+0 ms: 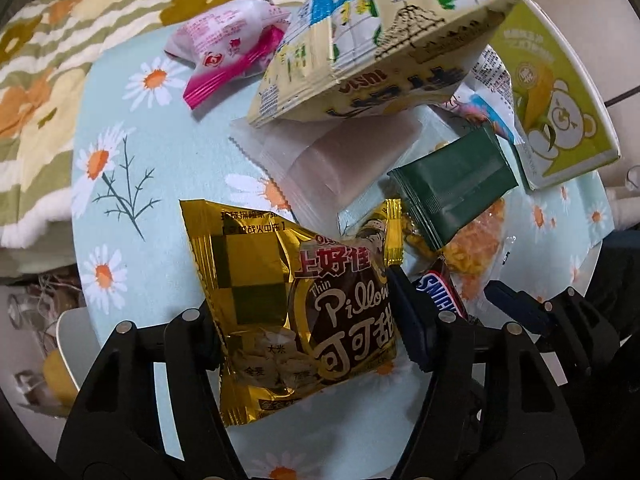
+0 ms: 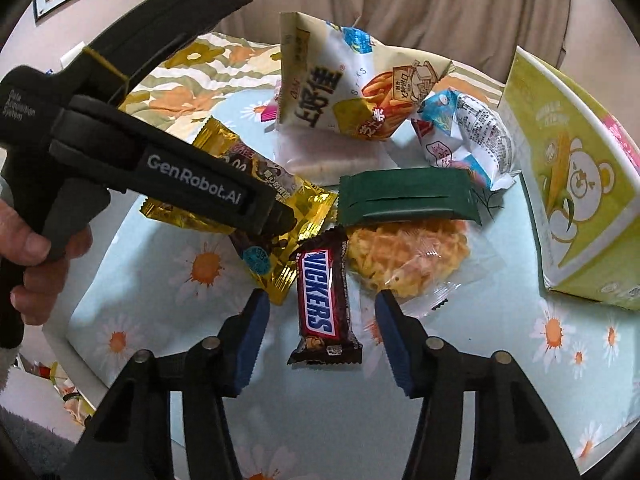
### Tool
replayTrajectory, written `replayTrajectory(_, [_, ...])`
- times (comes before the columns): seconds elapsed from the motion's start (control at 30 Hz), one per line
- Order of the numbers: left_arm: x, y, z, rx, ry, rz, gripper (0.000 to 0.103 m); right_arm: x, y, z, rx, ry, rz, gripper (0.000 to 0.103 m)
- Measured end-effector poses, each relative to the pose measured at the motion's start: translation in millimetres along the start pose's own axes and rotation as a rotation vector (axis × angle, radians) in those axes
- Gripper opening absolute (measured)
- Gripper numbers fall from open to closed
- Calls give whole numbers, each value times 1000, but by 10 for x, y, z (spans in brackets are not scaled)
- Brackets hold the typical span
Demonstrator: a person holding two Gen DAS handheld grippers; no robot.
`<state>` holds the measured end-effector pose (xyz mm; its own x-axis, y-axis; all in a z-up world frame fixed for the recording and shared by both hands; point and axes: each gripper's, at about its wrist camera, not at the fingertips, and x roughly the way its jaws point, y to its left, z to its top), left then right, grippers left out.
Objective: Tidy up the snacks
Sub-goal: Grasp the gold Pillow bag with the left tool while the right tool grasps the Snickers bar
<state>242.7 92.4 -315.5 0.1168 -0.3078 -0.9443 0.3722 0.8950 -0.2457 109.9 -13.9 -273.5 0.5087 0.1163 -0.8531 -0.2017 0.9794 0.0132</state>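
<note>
Pinching in on the gold Pillows packet (image 1: 296, 312), the left gripper (image 1: 308, 320) has its fingers (image 1: 412, 320) tight on either side of the foil, gripping it right at the near edge of the pile. Over on the right wrist view, the right gripper (image 2: 320, 320) sits astride the Snickers bar (image 2: 324, 304), blue fingers (image 2: 252, 332) flanking it with a clear gap on both sides, so no squeeze there; the bar lies flat on the daisy-print cloth (image 2: 500, 360) covering the bench.

Look at the crowding! The gold packet's corner overlaps just beside the Snickers, and a clear-wrapped orange waffle cake (image 2: 412, 256) lies touching the bar's far right side. A dark green sachet (image 2: 404, 200) rests across the top of that cake. Behind, a cream Oishi chip bag (image 2: 344, 92) leans tilted over a frosted pale packet (image 1: 340, 160), with a blue-and-white wrapped snack (image 2: 472, 136) to its right and a pink-and-white candy pack (image 1: 228, 48) further back. A green box with a bear (image 2: 572, 184) stands at the right edge. The left tool's black body, held in a hand (image 2: 36, 256), blocks part of the gold packet.
</note>
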Motion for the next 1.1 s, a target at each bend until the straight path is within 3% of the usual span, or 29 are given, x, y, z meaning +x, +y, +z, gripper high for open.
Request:
replayTrajectory(0.23, [-75,15,-74,-9,-8,21,63,43,40,44,-37,-4,11,47])
replayTrajectory(0.4, [-143,37,-103,-24,-22,30,63,73,131,84,-93,-6,1,36])
replayTrajectory(0.67, [-193,35,-87,-34,-35,27,62,59,206,124,-158,-20,12,36])
replayTrajectory(0.93, [-216,78,-84,-45,-38,32,61,290,208,183,-181,41,48,35])
replayTrajectory(1.1, [-213,89,-90,-55,-40,28,60,401,128,171,-166,67,78,29])
